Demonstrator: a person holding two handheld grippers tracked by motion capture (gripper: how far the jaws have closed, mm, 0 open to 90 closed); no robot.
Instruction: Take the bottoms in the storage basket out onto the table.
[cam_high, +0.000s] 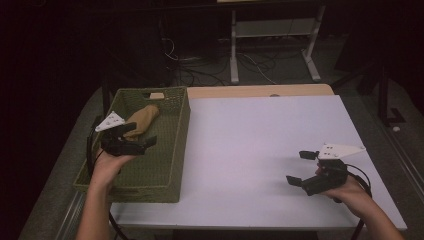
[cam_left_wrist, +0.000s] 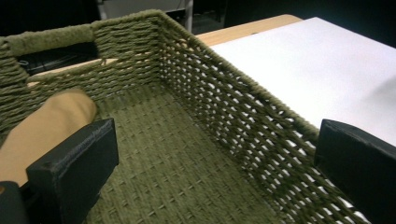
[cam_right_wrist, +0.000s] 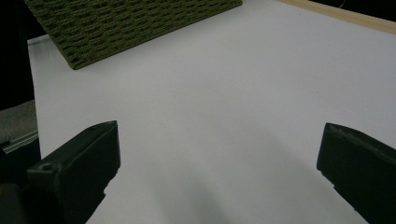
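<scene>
A green woven basket (cam_high: 176, 150) sits at the left side of the white table (cam_high: 260, 145). A tan rolled cloth item (cam_high: 142, 119) lies inside it near the far left corner, also close in the left gripper view as the tan item (cam_left_wrist: 44, 128). My left gripper (cam_high: 137, 134) hovers over the basket, open, with nothing between its jaws; the basket wall (cam_left_wrist: 243, 126) runs between them in its own view. My right gripper (cam_high: 301, 167) rests low over the table's right front, open and empty, facing the basket's outer wall (cam_right_wrist: 126, 23).
A pale wooden strip (cam_high: 260, 91) borders the table's far edge. Beyond it stand a white metal frame (cam_high: 272, 45) and loose cables on the dark floor. The table's front edge lies just under the person's forearms.
</scene>
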